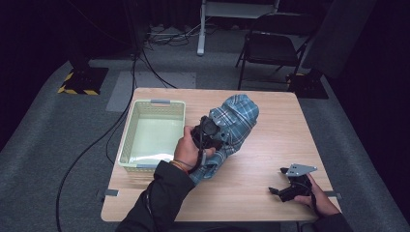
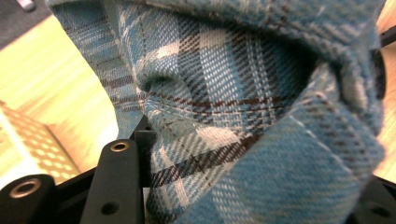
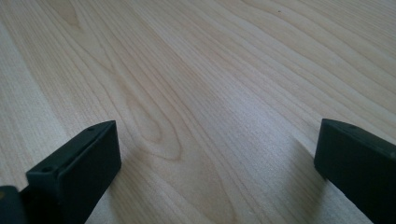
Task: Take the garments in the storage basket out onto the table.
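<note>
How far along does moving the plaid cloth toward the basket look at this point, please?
Done: the left gripper is shut on the plaid cloth. In hand: the cloth is bunched on the table beside the basket. Left: getting it into the basket. The right gripper rests open.

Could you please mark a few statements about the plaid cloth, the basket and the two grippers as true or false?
1. The left gripper is shut on the blue plaid cloth. True.
2. The cloth lies inside the green basket. False: it is on the table, right of the basket.
3. The right gripper has open jaws with nothing between them. True.
4. The basket holds folded laundry. False: it looks empty.
</note>
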Motion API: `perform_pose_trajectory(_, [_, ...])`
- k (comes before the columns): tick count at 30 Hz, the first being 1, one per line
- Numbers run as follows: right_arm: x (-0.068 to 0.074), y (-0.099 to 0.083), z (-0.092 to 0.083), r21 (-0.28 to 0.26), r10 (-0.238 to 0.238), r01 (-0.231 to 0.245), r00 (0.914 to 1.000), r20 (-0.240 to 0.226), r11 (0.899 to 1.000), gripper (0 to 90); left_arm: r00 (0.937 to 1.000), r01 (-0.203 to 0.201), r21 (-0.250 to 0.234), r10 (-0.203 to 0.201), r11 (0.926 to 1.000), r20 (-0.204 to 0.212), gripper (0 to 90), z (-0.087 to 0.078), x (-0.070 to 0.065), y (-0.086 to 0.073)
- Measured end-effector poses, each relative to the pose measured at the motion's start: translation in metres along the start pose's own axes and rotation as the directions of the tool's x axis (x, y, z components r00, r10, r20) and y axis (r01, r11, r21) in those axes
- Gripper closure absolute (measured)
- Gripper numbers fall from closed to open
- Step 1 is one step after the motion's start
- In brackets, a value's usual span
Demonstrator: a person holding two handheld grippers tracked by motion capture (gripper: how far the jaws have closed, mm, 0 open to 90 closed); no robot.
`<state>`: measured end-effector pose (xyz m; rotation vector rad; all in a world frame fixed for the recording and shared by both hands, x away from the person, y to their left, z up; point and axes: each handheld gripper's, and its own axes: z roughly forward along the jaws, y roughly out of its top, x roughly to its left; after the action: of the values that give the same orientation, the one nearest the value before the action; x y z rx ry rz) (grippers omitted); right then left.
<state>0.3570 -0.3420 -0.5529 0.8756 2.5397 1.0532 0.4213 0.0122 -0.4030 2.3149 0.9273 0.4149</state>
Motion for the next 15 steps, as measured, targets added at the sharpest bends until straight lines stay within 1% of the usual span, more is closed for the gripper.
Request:
perform_pose_trajectory(1, [0.000, 0.000, 0.000, 0.000, -0.001, 0.001, 1.0000, 0.000, 1.000, 0.6, 1.0000, 0.003, 0.004, -0.003, 1.0000, 0.010, 48.3, 0.003, -0.001, 0.000])
perform_pose_trajectory(4, [0.000, 0.000, 0.000, 0.000, 0.000, 0.000, 1.0000, 0.000, 1.000, 0.6, 0.9999, 0.002, 0.013, -0.003, 0.9999, 0.017, 48.2, 0.009, -0.005, 0.000])
perform_pose_trajectory(9, [0.000, 0.000, 0.000, 0.000, -0.001, 0.001, 1.0000, 0.000, 1.000, 0.6, 0.9993, 0.015, 0.022, -0.015, 0.9996, 0.033, 48.1, 0.018, -0.009, -0.002])
perform_pose_trajectory(13, [0.000, 0.000, 0.000, 0.000, -0.001, 0.001, 1.0000, 0.000, 1.000, 0.6, 0.9976, 0.036, 0.020, -0.037, 0.9992, 0.058, 48.0, 0.025, -0.011, -0.003])
perform_pose_trajectory(15, [0.000, 0.000, 0.000, 0.000, 0.000, 0.000, 1.0000, 0.000, 1.000, 0.6, 0.9973, 0.041, 0.027, -0.043, 0.9988, 0.061, 48.0, 0.029, -0.014, -0.003])
